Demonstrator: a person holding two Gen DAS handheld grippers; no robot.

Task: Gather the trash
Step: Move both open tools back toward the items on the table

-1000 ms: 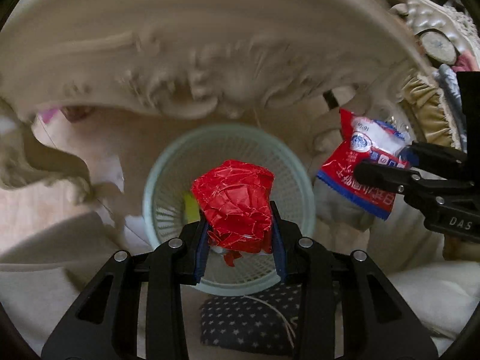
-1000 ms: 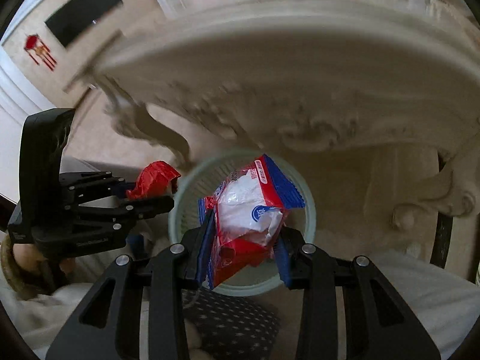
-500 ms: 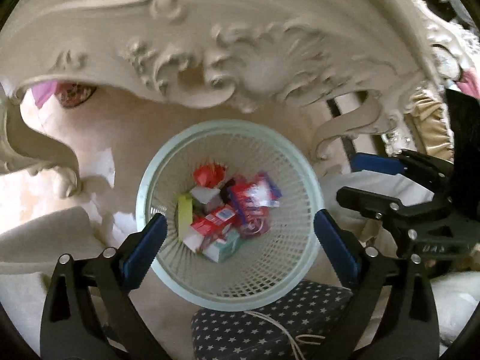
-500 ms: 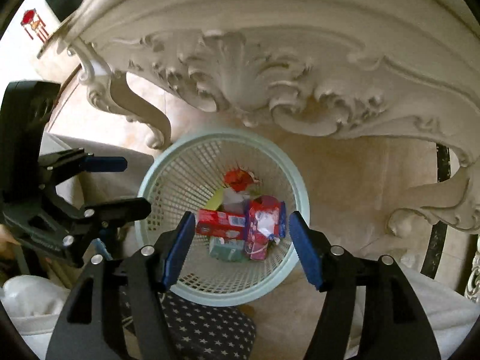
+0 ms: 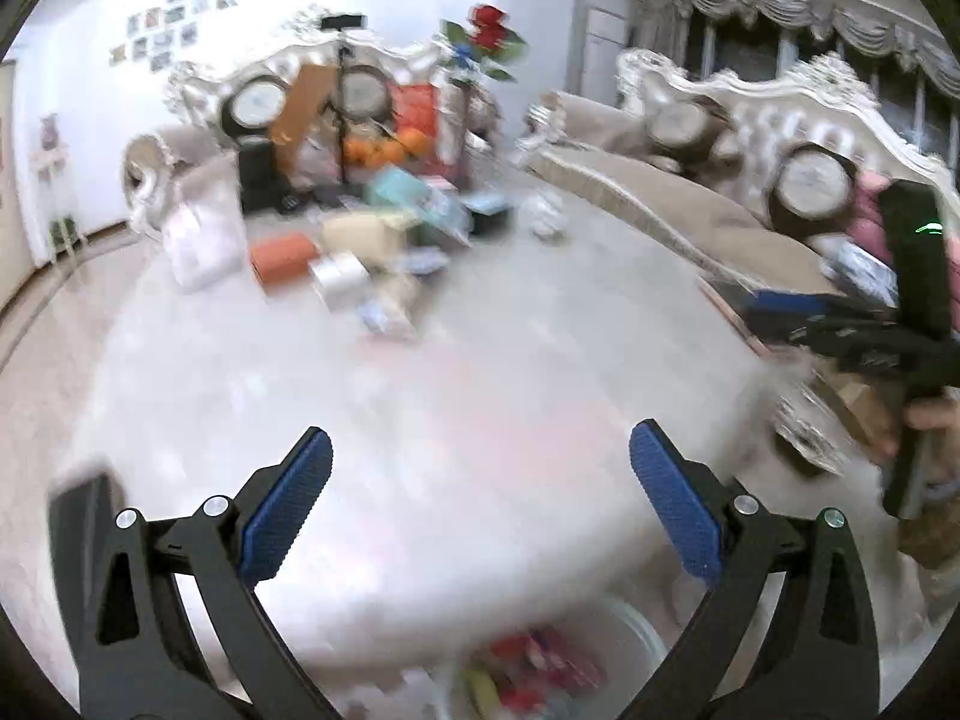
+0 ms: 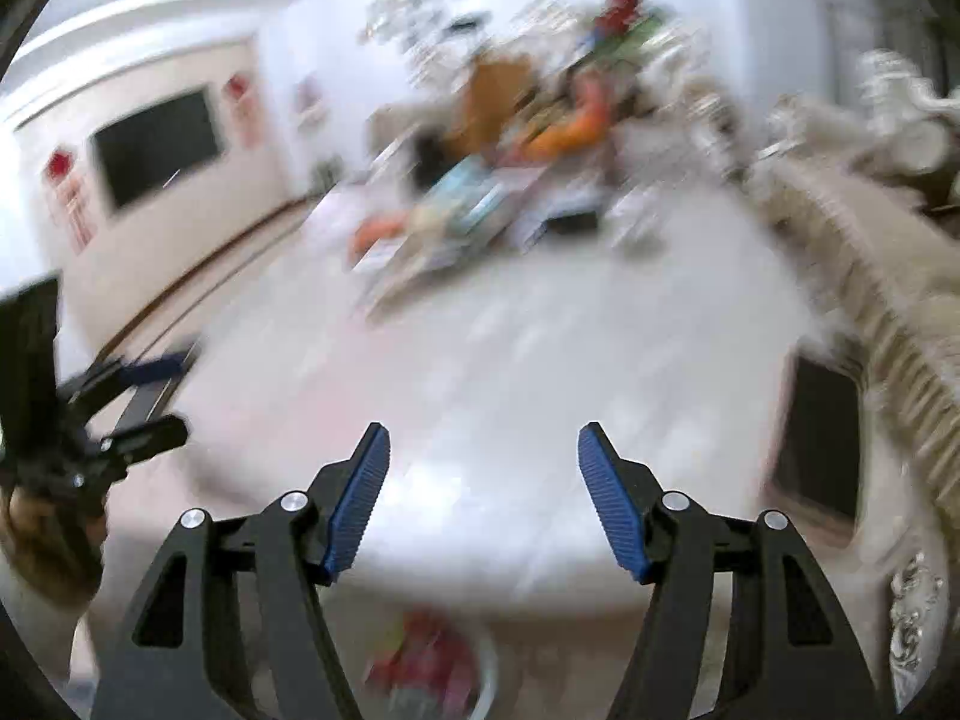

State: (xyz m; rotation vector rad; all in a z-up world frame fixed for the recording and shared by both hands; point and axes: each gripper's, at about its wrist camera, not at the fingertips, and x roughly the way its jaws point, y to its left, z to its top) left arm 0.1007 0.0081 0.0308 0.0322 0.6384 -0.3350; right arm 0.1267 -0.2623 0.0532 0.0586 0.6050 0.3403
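Note:
Both views are blurred by motion. My left gripper (image 5: 480, 468) is open and empty above the near edge of a white marble table (image 5: 450, 390). My right gripper (image 6: 483, 462) is open and empty over the same table (image 6: 510, 360). A pale waste basket (image 5: 630, 624) holding red wrappers (image 5: 540, 660) sits on the floor under the table's near edge; it also shows in the right wrist view (image 6: 489, 672). The right gripper appears at the right of the left wrist view (image 5: 840, 330), and the left gripper at the left of the right wrist view (image 6: 138, 414).
A heap of boxes, packets and oranges (image 5: 372, 228) covers the far part of the table. Ornate sofas (image 5: 720, 198) stand behind and to the right. A dark flat object (image 6: 822, 438) lies at the table's right edge. A television (image 6: 156, 144) hangs on the left wall.
Both grippers let go of their wrappers into the basket, then swung up from under the table to face across the tabletop. Both are open now.

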